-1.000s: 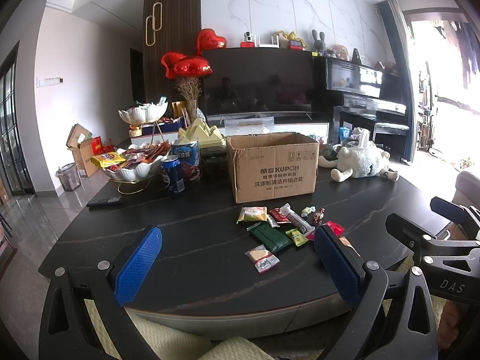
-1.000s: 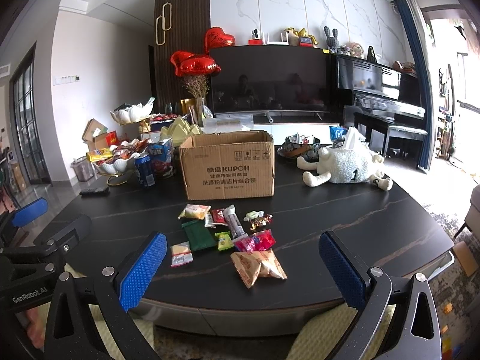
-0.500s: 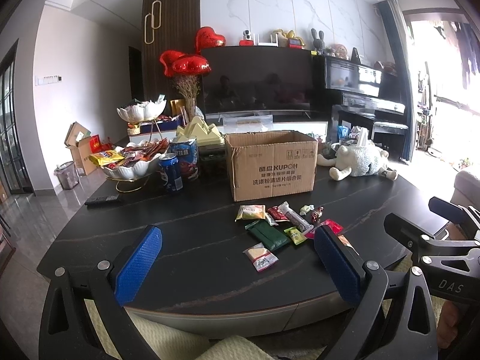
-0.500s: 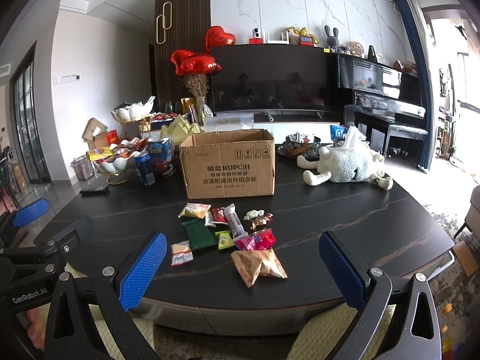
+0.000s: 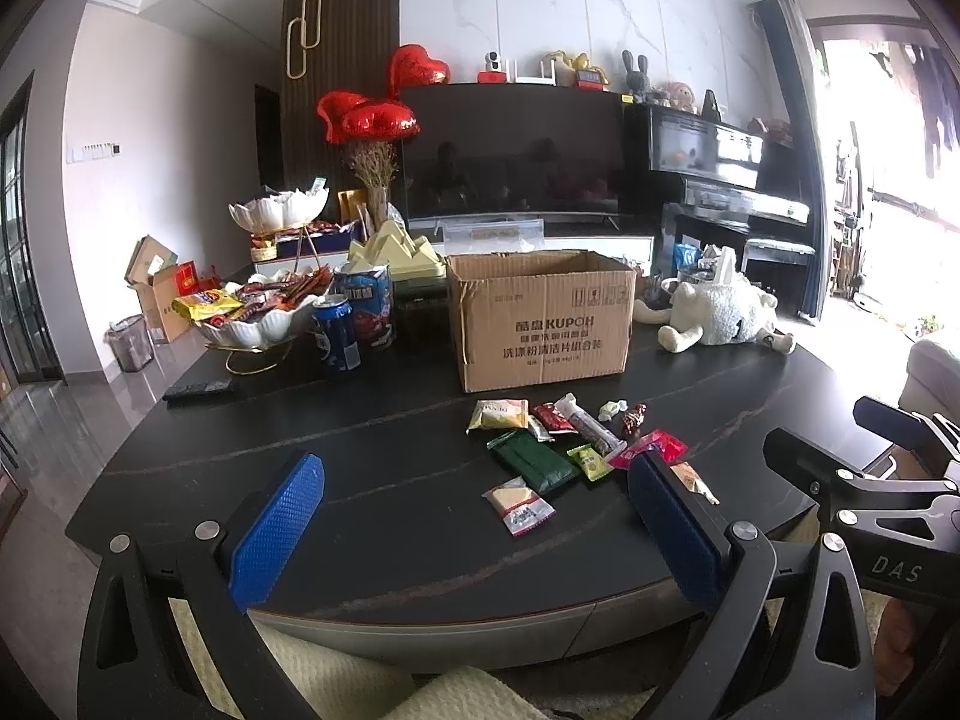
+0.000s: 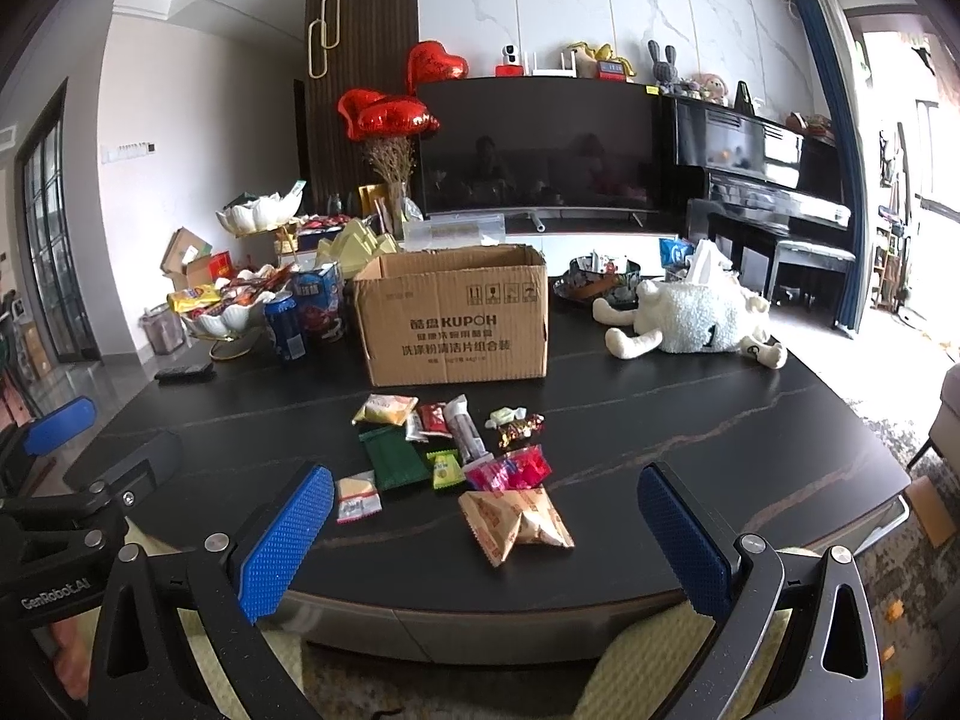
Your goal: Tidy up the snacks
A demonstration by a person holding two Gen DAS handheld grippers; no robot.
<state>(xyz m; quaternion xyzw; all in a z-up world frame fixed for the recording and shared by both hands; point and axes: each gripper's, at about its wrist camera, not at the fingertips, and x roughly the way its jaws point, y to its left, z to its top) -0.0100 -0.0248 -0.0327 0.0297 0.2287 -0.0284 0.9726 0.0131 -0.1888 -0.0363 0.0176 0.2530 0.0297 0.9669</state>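
Note:
Several small snack packets lie on the black table (image 6: 750, 438) in front of an open cardboard box (image 6: 456, 324): a dark green pouch (image 6: 393, 462), a pink packet (image 6: 510, 471), a tan crinkled bag (image 6: 516, 522) nearest the edge and a small white-and-yellow packet (image 6: 357, 498). In the left wrist view the same box (image 5: 540, 318), green pouch (image 5: 531, 461) and white-and-yellow packet (image 5: 519, 505) show. My left gripper (image 5: 474, 516) and right gripper (image 6: 486, 534) both hover open at the table's near edge, short of the snacks, holding nothing.
A white tiered bowl (image 5: 258, 324) full of snacks, a blue can (image 5: 336, 333) and a remote (image 5: 198, 389) stand at the left back. A white plush sheep (image 6: 690, 321) lies at the right back. A television and a piano fill the far wall.
Both views have crept slightly toward the table; the snacks and box have not moved. Both grippers stay open.

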